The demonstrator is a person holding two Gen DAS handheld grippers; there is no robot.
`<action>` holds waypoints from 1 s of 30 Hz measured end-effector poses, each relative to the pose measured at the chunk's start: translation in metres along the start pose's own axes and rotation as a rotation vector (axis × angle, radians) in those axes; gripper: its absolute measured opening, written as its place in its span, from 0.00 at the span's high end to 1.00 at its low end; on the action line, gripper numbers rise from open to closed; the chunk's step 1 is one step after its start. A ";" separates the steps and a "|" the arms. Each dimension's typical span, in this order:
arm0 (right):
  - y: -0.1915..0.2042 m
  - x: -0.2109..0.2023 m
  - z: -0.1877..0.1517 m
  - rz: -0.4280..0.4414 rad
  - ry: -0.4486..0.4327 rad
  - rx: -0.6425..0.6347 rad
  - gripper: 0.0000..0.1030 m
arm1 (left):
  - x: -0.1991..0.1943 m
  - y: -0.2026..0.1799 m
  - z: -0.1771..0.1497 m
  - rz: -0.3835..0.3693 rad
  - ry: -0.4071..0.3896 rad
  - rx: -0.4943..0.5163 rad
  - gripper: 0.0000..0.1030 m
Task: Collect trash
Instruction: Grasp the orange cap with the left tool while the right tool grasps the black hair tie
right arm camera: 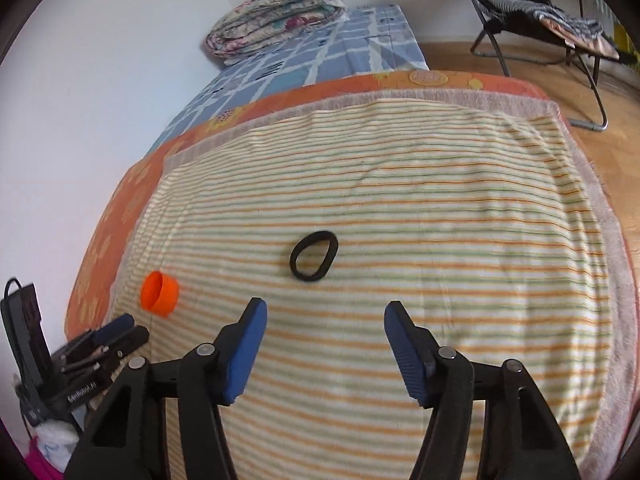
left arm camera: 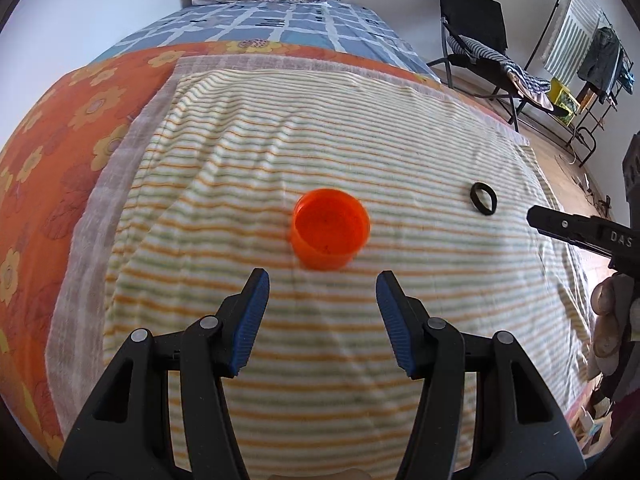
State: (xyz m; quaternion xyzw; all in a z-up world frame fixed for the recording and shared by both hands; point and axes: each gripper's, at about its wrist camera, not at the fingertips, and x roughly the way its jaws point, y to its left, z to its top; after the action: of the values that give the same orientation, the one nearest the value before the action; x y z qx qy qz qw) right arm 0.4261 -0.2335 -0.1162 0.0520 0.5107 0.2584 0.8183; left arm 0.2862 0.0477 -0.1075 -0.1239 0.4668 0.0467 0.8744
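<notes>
While both grippers' jaws stand released, the black band [right arm camera: 314, 256] lies just beyond the right gripper [right arm camera: 322, 322].

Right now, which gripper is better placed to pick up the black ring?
Right. The right gripper is open and the ring lies just ahead of its jaws. The left gripper faces the orange cup instead.
</notes>
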 end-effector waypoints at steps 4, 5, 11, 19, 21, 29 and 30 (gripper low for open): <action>-0.005 0.013 0.009 0.003 0.004 0.026 0.43 | 0.009 0.000 0.003 0.012 0.005 0.000 0.44; -0.006 0.016 0.012 0.011 0.005 0.037 0.45 | 0.011 0.000 0.005 0.011 0.005 -0.002 0.44; -0.008 0.034 0.021 -0.007 0.015 0.054 0.54 | 0.019 -0.003 0.009 0.036 -0.003 0.018 0.44; 0.000 0.046 0.028 -0.031 0.008 0.021 0.66 | 0.027 -0.008 0.014 0.049 -0.013 0.036 0.44; 0.004 0.048 0.027 -0.047 0.008 -0.001 0.73 | 0.029 -0.012 0.014 0.069 -0.008 0.061 0.44; 0.002 0.046 0.025 -0.059 -0.007 -0.003 0.95 | 0.028 -0.015 0.012 0.070 -0.013 0.090 0.55; 0.001 0.045 0.025 -0.056 -0.010 0.003 0.95 | 0.027 -0.014 0.012 0.068 -0.014 0.090 0.55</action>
State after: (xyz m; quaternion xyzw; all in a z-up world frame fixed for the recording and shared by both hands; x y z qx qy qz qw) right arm 0.4627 -0.2072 -0.1404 0.0405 0.5082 0.2343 0.8278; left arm 0.3135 0.0359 -0.1208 -0.0681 0.4663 0.0560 0.8802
